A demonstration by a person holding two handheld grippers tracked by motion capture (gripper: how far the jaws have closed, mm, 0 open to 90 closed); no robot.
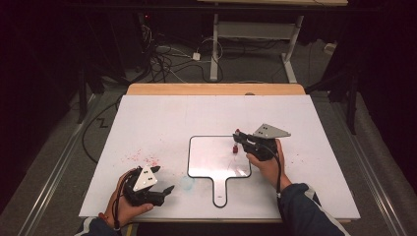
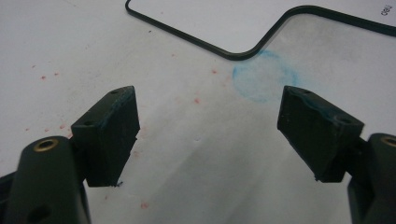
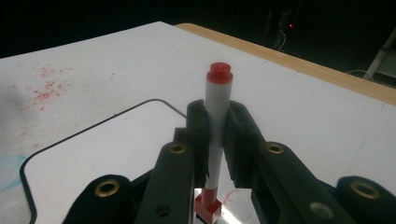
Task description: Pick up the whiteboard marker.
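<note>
My right gripper point(image 1: 242, 140) is shut on a whiteboard marker point(image 1: 236, 147) with a white barrel and red ends. It holds the marker upright, lower end down on a small handled whiteboard point(image 1: 211, 152) with a black rim at the table's middle. In the right gripper view the marker point(image 3: 218, 91) is pinched between the jaws of the right gripper point(image 3: 217, 114), and a faint red stroke point(image 3: 231, 196) lies beside its lower end. My left gripper point(image 1: 164, 179) rests open near the front left edge. In its own view the left gripper point(image 2: 208, 100) holds nothing.
A blue smudge point(image 2: 264, 77) marks the white table cover just beside the board's rim point(image 2: 233, 52). Red specks point(image 1: 142, 158) dot the cover at the left. The wooden table edge point(image 1: 216, 89) runs along the far side, with cables on the floor beyond.
</note>
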